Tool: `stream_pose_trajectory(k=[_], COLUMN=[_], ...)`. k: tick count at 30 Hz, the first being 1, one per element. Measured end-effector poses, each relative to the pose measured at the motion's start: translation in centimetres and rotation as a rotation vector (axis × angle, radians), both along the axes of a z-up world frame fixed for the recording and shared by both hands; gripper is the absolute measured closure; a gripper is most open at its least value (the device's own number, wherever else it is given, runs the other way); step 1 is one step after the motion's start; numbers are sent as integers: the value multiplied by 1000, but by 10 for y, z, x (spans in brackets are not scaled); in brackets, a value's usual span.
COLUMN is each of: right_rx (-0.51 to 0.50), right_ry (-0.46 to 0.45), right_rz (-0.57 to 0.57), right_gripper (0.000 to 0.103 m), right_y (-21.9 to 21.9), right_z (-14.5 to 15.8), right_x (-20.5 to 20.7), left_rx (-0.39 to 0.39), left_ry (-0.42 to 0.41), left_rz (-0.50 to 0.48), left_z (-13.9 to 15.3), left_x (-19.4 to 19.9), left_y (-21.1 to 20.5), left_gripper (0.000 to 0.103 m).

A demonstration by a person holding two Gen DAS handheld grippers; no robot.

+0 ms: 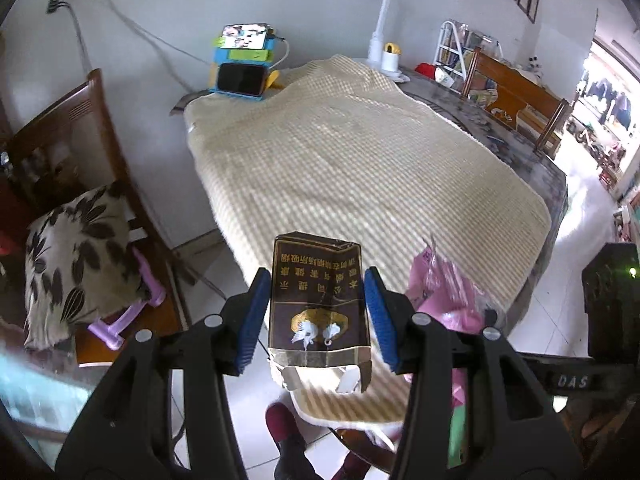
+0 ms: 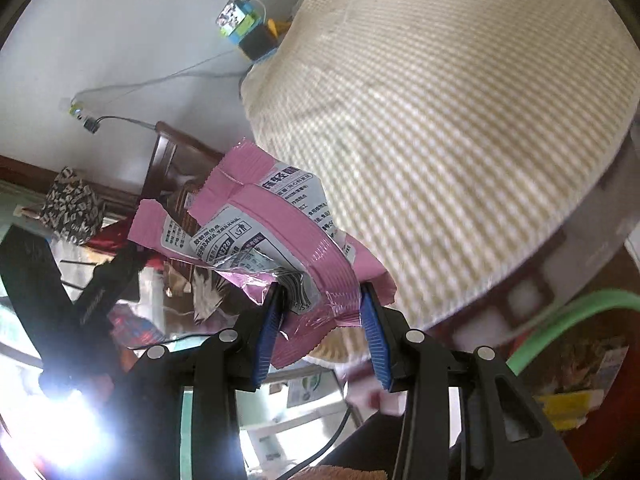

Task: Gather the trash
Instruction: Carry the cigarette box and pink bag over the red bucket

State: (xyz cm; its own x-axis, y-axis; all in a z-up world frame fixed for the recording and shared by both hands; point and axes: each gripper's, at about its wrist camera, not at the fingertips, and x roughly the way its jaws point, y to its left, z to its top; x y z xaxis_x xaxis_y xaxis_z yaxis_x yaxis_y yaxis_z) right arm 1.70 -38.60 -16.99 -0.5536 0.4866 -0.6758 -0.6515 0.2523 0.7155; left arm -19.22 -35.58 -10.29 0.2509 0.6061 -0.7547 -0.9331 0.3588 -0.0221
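In the left wrist view, the left gripper (image 1: 317,314) angles downward over the near edge of the cloth-covered table (image 1: 360,160), its blue pads clamped on the sides of an opened brown cigarette pack (image 1: 318,308), with the pink wrapper (image 1: 444,292) at three o'clock of it. In the right wrist view, the right gripper (image 2: 322,330), rolled sideways, pinches that crumpled pink wrapper (image 2: 260,232), which sticks out toward eleven o'clock.
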Motion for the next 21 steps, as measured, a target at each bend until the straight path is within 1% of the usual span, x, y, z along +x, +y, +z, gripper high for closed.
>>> stream_pose_trajectory(k=[4, 9, 12, 15, 21], right_rx=[12, 7, -14, -30, -74], right_ry=[13, 8, 1, -29, -40], right_rz=[-1, -32, -60, -85, -169], right_gripper=[64, 64, 64, 64, 64], right_y=[-11, -33, -46, -60, -98], right_z=[4, 7, 7, 7, 1], right_x=[-8, -16, -19, -22, -18], left_rx=[22, 27, 2, -26, -71], left_ry=[13, 5, -7, -17, -25], left_rz=[15, -5, -24, -51, -141], left_z=[8, 8, 2, -7, -21], left_x=[-12, -24, -29, -30, -15], left_y=[-18, -32, -40, -52, -76], left_gripper=[56, 56, 56, 56, 56])
